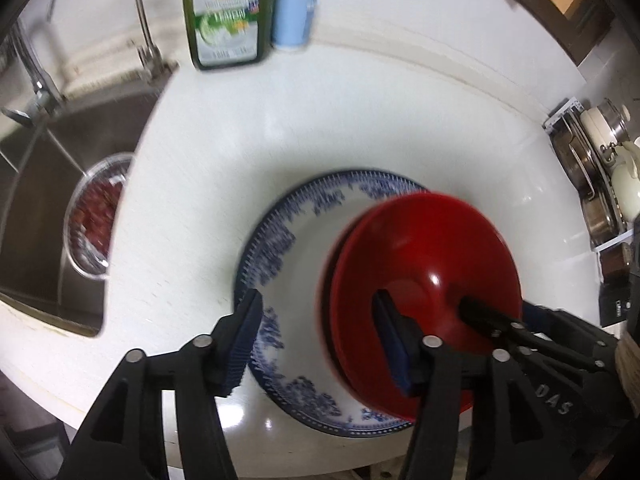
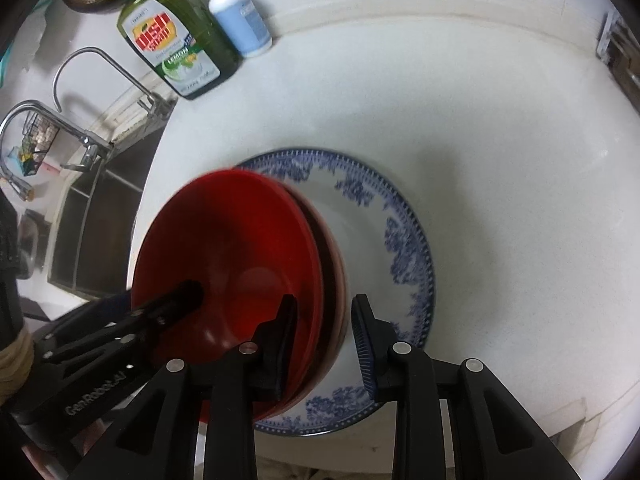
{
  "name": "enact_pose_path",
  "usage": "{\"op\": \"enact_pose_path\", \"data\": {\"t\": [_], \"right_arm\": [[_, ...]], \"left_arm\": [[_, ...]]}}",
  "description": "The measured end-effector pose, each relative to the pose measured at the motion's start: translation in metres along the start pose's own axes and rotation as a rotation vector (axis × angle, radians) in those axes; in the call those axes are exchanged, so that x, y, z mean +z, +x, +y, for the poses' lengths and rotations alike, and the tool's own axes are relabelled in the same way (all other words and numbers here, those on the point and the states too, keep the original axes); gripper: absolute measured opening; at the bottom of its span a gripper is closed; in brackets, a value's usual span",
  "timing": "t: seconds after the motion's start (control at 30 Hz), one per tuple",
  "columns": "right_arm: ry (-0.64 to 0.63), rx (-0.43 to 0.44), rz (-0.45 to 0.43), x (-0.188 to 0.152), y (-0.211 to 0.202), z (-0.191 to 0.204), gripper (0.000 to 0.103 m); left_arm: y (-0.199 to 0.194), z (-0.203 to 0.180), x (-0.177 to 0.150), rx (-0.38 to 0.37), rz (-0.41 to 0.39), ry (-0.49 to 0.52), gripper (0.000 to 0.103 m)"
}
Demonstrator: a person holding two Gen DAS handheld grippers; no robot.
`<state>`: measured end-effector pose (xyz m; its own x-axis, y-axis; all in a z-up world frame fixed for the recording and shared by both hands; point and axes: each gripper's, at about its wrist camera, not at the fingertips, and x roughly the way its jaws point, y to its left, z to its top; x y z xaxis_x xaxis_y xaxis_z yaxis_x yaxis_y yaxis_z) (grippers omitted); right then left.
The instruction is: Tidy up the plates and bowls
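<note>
We work at a white kitchen counter beside a steel sink. Nearest us, our left gripper stands open, one finger inside the red bowl and one over the plate's rim. Our right gripper is open too, straddling the bowl's rim. The bowl sits nested on another red bowl upon the blue-patterned plate. Farther back stand a green soap bottle and a blue pump bottle.
</note>
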<state>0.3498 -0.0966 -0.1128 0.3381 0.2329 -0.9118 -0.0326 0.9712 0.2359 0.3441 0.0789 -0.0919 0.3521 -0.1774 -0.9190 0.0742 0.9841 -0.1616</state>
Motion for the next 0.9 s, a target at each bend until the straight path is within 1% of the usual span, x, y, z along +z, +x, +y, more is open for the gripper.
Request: {"op": "enact_pose_path", "data": {"t": [0.03, 0.07, 0.13, 0.2, 0.27, 0.4, 0.47, 0.5, 0.6, 0.67, 0.77, 0.8, 0.83, 0.9], "right_arm": [[-0.002, -0.013, -0.017, 0.000, -0.005, 0.000, 0.042], [-0.002, -0.033, -0.045, -0.002, -0.013, -0.001, 0.046], [-0.005, -0.070, -0.102, -0.007, -0.030, -0.003, 0.051], [-0.015, -0.100, -0.161, -0.012, -0.048, -0.005, 0.055], [-0.032, -0.147, -0.226, -0.021, -0.065, -0.005, 0.059], [-0.100, -0.223, -0.362, -0.045, -0.092, -0.001, 0.068], [-0.127, -0.240, -0.398, -0.057, -0.100, -0.001, 0.071], [-0.138, -0.242, -0.413, -0.064, -0.104, -0.001, 0.071], [-0.147, -0.214, -0.443, -0.085, -0.115, -0.003, 0.072], [-0.159, -0.202, -0.460, -0.103, -0.124, -0.006, 0.072], [-0.173, -0.202, -0.500, -0.134, -0.140, -0.010, 0.072], [-0.179, -0.199, -0.520, -0.147, -0.147, -0.012, 0.073], [-0.180, -0.200, -0.533, -0.156, -0.151, -0.012, 0.078], [-0.184, -0.190, -0.566, -0.182, -0.163, -0.017, 0.080]], "left_arm": [[-0.006, 0.001, -0.001, 0.011, -0.025, 0.008, 0.062], [-0.012, 0.000, -0.002, 0.021, -0.049, 0.019, 0.067], [-0.022, -0.004, -0.004, 0.037, -0.093, 0.051, 0.075], [-0.033, -0.009, -0.008, 0.050, -0.133, 0.078, 0.076], [-0.044, -0.013, -0.019, 0.067, -0.181, 0.082, 0.084], [-0.064, -0.016, -0.045, 0.078, -0.271, 0.066, 0.084], [-0.073, -0.019, -0.059, 0.092, -0.315, 0.058, 0.087], [-0.078, -0.022, -0.069, 0.095, -0.337, 0.056, 0.088], [-0.092, -0.032, -0.095, 0.107, -0.387, 0.056, 0.090], [-0.103, -0.039, -0.118, 0.131, -0.431, 0.053, 0.095], [-0.121, -0.049, -0.153, 0.134, -0.501, 0.056, 0.097], [-0.128, -0.054, -0.166, 0.135, -0.525, 0.064, 0.099], [-0.133, -0.058, -0.175, 0.139, -0.539, 0.068, 0.102], [-0.148, -0.068, -0.203, 0.163, -0.589, 0.078, 0.103]]}}
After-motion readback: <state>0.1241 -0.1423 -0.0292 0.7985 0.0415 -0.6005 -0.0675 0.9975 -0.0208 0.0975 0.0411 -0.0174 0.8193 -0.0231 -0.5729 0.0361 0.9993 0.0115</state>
